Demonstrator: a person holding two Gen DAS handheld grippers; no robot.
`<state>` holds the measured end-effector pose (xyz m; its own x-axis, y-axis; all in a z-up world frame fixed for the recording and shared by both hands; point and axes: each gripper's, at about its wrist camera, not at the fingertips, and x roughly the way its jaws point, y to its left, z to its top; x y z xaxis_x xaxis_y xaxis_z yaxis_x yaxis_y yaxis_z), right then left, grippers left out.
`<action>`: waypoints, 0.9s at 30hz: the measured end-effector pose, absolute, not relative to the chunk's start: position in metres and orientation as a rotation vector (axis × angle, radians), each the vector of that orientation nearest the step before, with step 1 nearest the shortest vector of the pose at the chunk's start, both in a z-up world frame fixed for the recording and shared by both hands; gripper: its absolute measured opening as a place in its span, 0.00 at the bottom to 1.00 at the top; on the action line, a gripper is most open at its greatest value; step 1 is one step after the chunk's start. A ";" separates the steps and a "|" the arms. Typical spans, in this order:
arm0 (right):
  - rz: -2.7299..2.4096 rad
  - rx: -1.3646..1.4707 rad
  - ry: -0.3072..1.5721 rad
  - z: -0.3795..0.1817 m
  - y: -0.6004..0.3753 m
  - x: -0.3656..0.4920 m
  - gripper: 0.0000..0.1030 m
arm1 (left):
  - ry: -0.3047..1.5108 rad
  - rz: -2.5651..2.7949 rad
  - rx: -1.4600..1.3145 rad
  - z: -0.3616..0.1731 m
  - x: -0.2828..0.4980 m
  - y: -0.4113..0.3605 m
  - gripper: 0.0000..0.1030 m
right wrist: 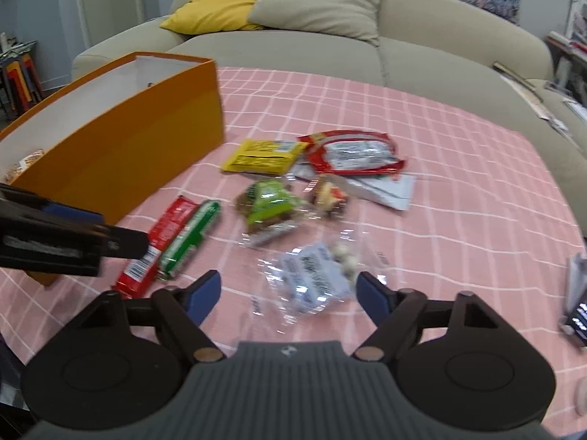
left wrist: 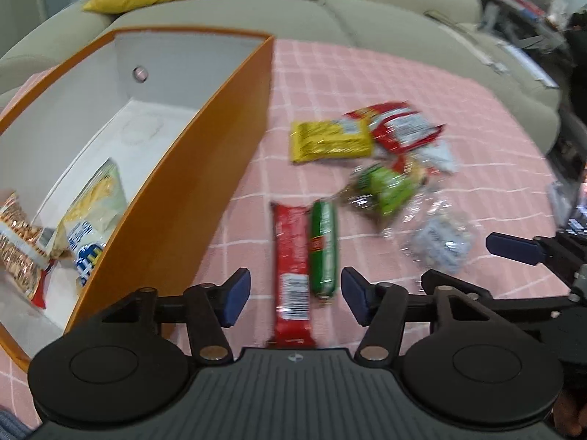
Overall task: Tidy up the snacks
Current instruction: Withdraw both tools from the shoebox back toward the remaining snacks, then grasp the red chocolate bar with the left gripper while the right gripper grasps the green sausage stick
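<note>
Beige sofa, yellow cushion, pink checked tablecloth, grey wall, white door

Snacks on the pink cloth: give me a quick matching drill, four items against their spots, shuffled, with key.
Items:
1. red bar
2. yellow packet
3. clear bag of white balls
4. gold-patterned pack

Places:
A. inside the orange box
B. between the right gripper fingers' line of sight, nearest that camera
C. farthest back, beside the red wrapper
D. lying alongside the green stick, ahead of the left gripper

Pairs: 1-D, 2-C, 3-B, 4-A
</note>
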<state>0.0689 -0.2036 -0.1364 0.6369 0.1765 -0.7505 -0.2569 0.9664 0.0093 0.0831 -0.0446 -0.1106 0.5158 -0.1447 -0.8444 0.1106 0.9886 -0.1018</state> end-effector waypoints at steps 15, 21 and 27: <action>0.331 0.156 0.971 -0.170 -0.172 0.122 0.52 | 1.026 -0.055 -0.113 -0.113 0.075 -0.022 0.43; 0.340 0.205 1.000 -0.177 -0.163 0.133 0.46 | 1.043 -0.055 -0.134 -0.110 0.073 -0.018 0.43; 0.371 0.177 0.992 -0.178 -0.161 0.135 0.40 | 1.068 -0.073 -0.122 -0.116 0.075 -0.021 0.49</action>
<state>0.1354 -0.1610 -0.1783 0.4908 0.3838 -0.7822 -0.2242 0.9232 0.3123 0.0747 -0.0211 -0.1158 0.4806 -0.1183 -0.8689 0.0005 0.9909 -0.1346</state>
